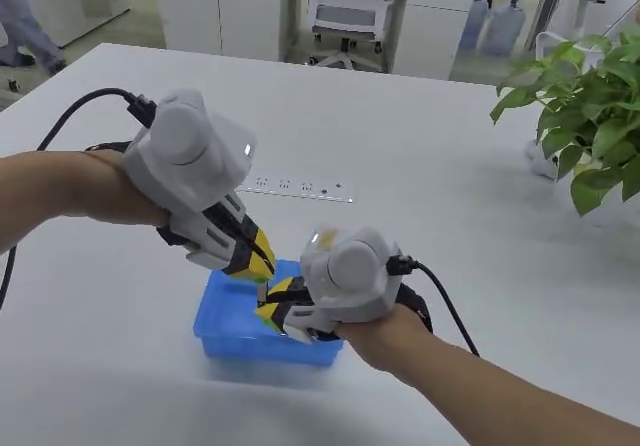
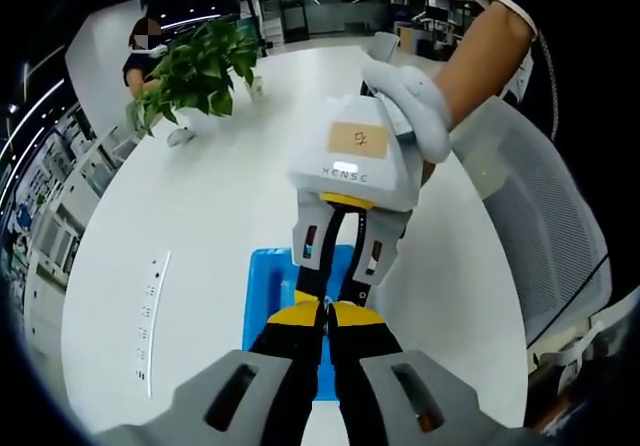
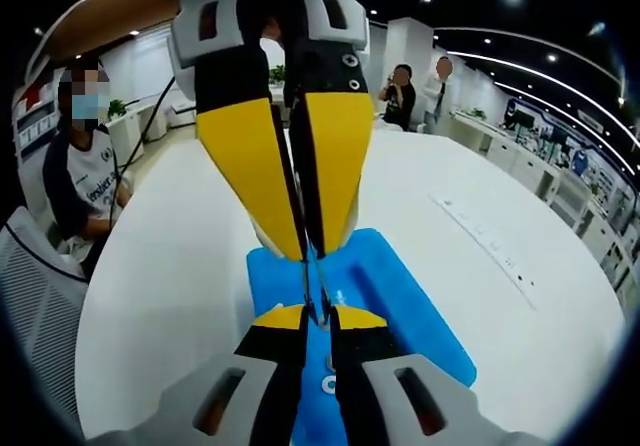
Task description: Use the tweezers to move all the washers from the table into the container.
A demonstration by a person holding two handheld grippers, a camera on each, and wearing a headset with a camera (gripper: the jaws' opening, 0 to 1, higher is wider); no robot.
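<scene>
The left gripper (image 1: pixel 262 266) and right gripper (image 1: pixel 272 311) meet tip to tip above the blue container (image 1: pixel 228 338), which sits near the front of the white surface (image 1: pixel 420 166). Each gripper's jaws are pressed together on the thin metal tweezers (image 3: pixel 312 284) between them. Any washers are too small to make out.

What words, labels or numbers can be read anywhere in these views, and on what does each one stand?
"KENSC": printed on the white housing of the right gripper, seen in the left gripper view; the last letters are uncertain.
Tan sticker on the same housing: a handwritten mark, not legible.
Print on a seated person's white shirt: too blurred to read.
</scene>
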